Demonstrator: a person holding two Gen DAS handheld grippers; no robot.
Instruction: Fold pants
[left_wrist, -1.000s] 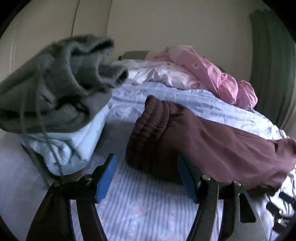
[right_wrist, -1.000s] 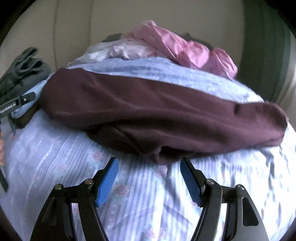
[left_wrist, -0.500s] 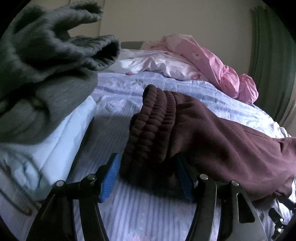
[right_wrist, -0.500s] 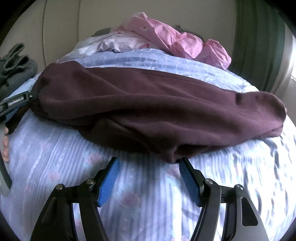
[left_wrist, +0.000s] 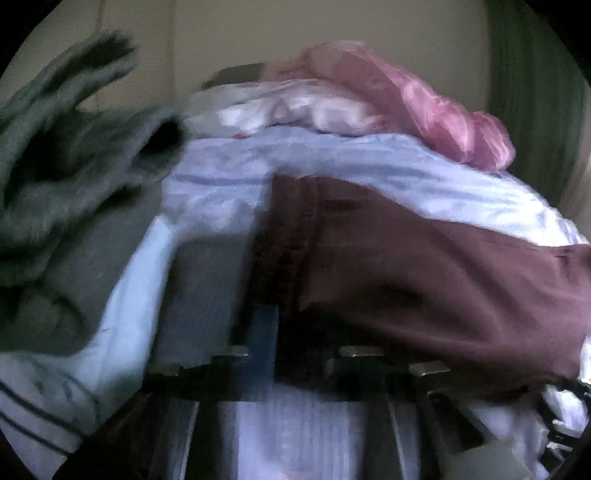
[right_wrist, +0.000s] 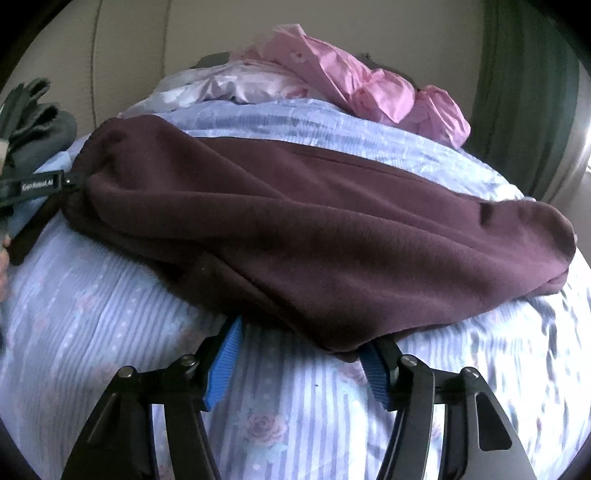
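Observation:
Maroon fleece pants lie folded lengthwise across the striped floral bedsheet. Their ribbed waistband end is at the left, where my left gripper clamps it. The left wrist view is blurred: the waistband of the pants sits between the narrow, closing jaws of my left gripper. My right gripper is at the pants' near edge. Its jaws are closing, with the fabric edge lying over the tips and the blue pads apart from it.
Grey garments are piled on a light blue folded one left of the waistband. Crumpled pink bedding lies at the far side of the bed. A green curtain hangs at the right. A person's hand shows at the right wrist view's left edge.
My left gripper pushed forward onto the waistband and its jaws narrowed around it. My right gripper slid forward until the pants' near edge lay between its slightly narrower jaws.

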